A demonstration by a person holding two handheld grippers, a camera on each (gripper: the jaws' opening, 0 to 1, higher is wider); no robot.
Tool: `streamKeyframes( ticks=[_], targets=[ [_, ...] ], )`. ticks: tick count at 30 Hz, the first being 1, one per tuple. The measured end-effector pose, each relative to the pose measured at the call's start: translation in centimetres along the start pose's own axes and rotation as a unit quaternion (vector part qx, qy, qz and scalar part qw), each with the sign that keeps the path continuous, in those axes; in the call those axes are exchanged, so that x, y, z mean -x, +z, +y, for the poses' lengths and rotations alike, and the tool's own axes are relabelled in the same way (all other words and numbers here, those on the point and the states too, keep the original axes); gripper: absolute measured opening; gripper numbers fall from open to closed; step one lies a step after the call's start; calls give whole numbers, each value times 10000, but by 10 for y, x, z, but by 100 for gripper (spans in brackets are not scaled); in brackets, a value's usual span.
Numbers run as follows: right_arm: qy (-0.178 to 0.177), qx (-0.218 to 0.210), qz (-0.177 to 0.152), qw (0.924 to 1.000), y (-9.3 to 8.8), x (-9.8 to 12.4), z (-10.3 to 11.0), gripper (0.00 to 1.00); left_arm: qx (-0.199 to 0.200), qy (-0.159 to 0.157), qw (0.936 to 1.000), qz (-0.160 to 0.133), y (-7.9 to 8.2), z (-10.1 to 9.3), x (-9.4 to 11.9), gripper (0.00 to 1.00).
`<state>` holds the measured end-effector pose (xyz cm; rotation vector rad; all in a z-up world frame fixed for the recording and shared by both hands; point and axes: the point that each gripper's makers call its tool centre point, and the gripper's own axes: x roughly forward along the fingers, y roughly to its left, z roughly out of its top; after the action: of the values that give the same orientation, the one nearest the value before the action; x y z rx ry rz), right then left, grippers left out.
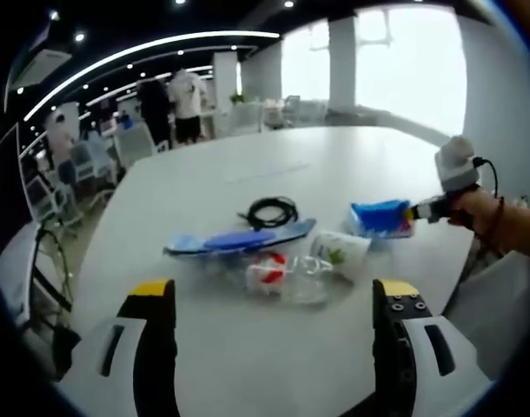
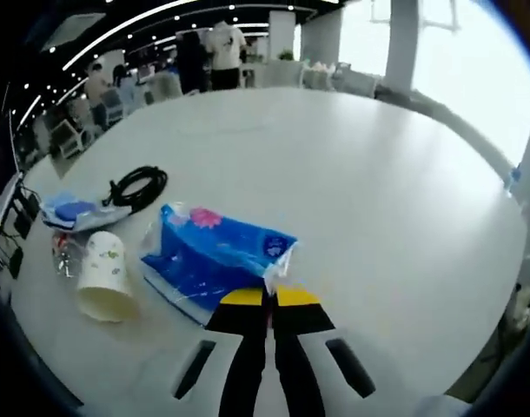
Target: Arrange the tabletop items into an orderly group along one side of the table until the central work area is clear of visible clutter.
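Observation:
On the white table [image 1: 248, 356] lies a loose cluster. It holds a black coiled cable [image 1: 272, 211], a flat blue item [image 1: 239, 239], a clear bottle with a red label [image 1: 269, 274] and a paper cup [image 1: 339, 252] on its side. My left gripper [image 1: 274, 291] hangs open, short of the cluster. A blue tissue pack [image 1: 382, 217] lies at the cluster's right end. The right gripper [image 1: 414, 212], held by a hand [image 1: 482, 213], reaches it from the right. In the right gripper view my right gripper [image 2: 269, 297] is shut on the wrapper edge of the tissue pack [image 2: 217, 252].
The paper cup [image 2: 104, 274], cable [image 2: 139, 187] and blue item [image 2: 69, 210] lie left of the pack. Bare table [image 2: 378, 174] stretches beyond and to the right. Chairs [image 1: 135, 143] and standing people [image 1: 187, 100] are past the far edge.

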<state>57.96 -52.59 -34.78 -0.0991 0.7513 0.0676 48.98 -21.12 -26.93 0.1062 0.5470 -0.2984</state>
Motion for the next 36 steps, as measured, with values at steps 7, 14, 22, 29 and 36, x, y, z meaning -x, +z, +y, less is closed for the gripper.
streamKeyframes(
  ticks=[7,14,22,29,36],
  targets=[
    [71,400,-148,9991,14,2,1,1,2,-6,10000,20,-1,-1,0,91],
    [304,672,-363,9966,32,2,2,1,23,-14,10000,36,-2,0,-1,91],
    [441,1091,-482,9919,53,0,-5,1,39,-80,9999,72,-3,-3,-2,91],
    [612,1242,-413,9895,59,-4,-6,1,50,-74,9999,131,-6,-2,-3,91],
    [766,1306,-444,9875,66,-9,-7,1,25,-80,9998,184,-7,-2,-5,91]
  ],
)
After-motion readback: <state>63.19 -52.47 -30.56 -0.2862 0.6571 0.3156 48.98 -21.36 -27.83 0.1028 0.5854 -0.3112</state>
